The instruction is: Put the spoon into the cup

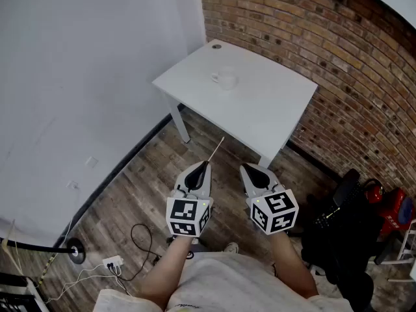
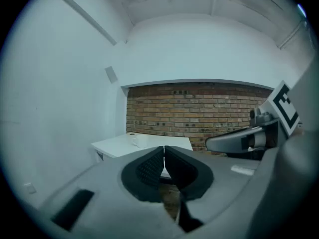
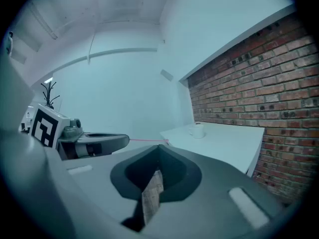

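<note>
A white cup [image 1: 227,78] stands on the white table [image 1: 260,112], far ahead of both grippers. It also shows small in the left gripper view as the cup [image 2: 139,141] and in the right gripper view as the cup [image 3: 198,130]. My left gripper [image 1: 203,166] is shut on a thin pinkish spoon [image 1: 216,149], whose handle points toward the table's near edge. That spoon [image 3: 147,141] juts as a fine line from the left gripper [image 3: 99,142]. My right gripper [image 1: 250,169] hangs beside it, shut and holding nothing. Both hover over the wooden floor, short of the table.
A brick wall [image 1: 351,64] runs behind and right of the table, a white wall [image 1: 78,77] to the left. Cables and a power strip [image 1: 114,262] lie on the floor at left. Dark bags and red gear [image 1: 364,216] sit at right. A small dark cap [image 1: 216,45] marks the table's far corner.
</note>
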A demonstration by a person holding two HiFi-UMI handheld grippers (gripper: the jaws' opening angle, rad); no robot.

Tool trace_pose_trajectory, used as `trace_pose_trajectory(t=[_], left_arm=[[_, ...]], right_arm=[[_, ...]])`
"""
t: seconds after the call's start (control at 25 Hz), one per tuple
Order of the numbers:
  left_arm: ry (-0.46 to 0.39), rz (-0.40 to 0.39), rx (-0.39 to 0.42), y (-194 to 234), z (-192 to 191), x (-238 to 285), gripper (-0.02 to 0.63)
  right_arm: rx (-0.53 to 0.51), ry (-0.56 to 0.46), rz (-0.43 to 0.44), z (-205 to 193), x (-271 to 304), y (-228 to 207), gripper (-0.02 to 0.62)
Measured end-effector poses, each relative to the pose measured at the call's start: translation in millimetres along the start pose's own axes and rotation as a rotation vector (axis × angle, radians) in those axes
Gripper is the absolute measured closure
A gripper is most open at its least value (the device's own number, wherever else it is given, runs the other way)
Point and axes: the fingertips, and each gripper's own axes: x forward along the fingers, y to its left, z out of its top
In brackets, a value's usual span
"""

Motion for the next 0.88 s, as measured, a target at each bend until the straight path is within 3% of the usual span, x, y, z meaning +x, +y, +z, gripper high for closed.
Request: trace_pose_trajectory(t=[0.44, 0.88], left_arm=[[0.01, 0.018, -0.002, 8, -3, 6, 0.601], [0.01, -0.01, -0.029, 55, -8, 44, 0.601]], right_arm=[[0.01, 0.007, 0.014, -3, 12, -3, 0.583], [-0.004, 0.035, -0.006, 3, 70, -8, 0.583]])
